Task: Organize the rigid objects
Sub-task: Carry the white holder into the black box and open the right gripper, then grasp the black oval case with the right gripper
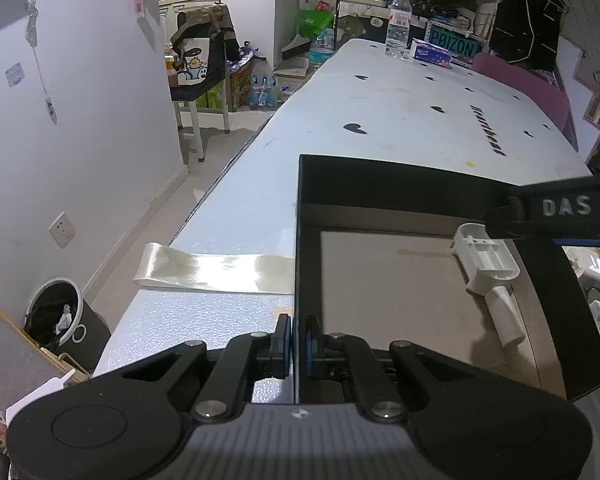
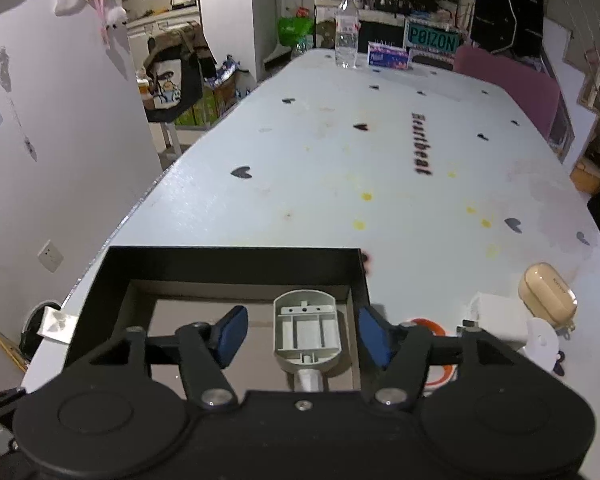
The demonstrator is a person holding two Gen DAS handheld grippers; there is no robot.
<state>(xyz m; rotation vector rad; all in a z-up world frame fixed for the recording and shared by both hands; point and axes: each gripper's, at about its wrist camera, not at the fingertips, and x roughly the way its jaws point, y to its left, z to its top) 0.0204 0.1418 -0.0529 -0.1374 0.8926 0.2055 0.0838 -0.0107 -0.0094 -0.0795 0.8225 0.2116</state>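
One white plastic part [image 2: 306, 334] lies in the black box [image 2: 236, 260]; the earbud case [image 2: 547, 294] and orange ring [image 2: 432, 326] wait on the counter [image 2: 340, 184]. The left gripper [image 1: 298, 346] pinches the box wall, while the right gripper [image 2: 300, 336] has its fingers spread, empty.

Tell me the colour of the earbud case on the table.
Glossy tan-beige earbud case, best seen in the right wrist view.

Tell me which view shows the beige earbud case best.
The right wrist view: the beige earbud case sits whole on the white table, right of the black box. The left wrist view does not show it; the box's wall blocks that side.
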